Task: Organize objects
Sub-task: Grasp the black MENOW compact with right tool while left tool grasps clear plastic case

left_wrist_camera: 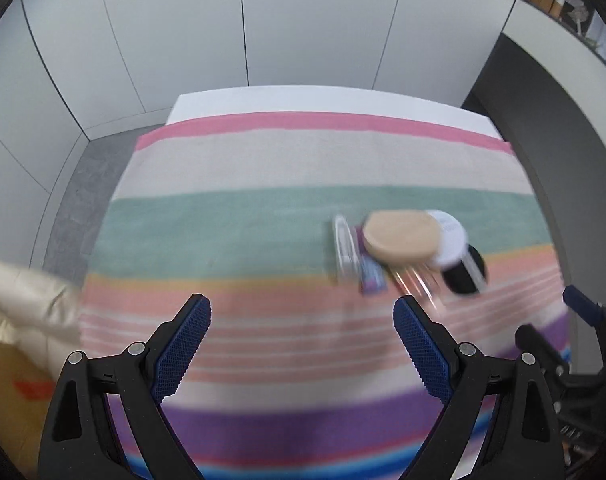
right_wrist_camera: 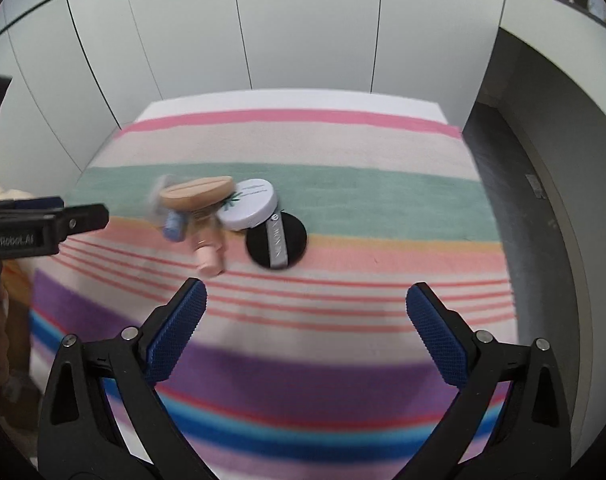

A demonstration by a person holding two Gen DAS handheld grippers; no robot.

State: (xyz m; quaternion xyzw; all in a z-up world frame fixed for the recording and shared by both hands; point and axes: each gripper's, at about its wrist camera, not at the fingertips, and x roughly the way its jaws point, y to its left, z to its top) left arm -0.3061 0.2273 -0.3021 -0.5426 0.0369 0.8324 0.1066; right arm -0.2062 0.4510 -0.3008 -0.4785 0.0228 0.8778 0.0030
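Both the left gripper (left_wrist_camera: pixel 302 312) and right gripper (right_wrist_camera: pixel 306 300) gape empty above a striped cloth (right_wrist_camera: pixel 343 320), where blurred cosmetics, a tan puff (right_wrist_camera: pixel 197 193) overlapping a white compact (right_wrist_camera: pixel 249 204), huddle before white wall panels (right_wrist_camera: pixel 303 24)

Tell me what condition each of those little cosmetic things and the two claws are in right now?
Left gripper: open, holding nothing.
Right gripper: open, holding nothing.
White round compact: lid closed, propped on its neighbours.
Black puff: lying flat on the striped cloth.
Beige sponge: resting on top of the pile.
Pink tube: lying down, cap on.
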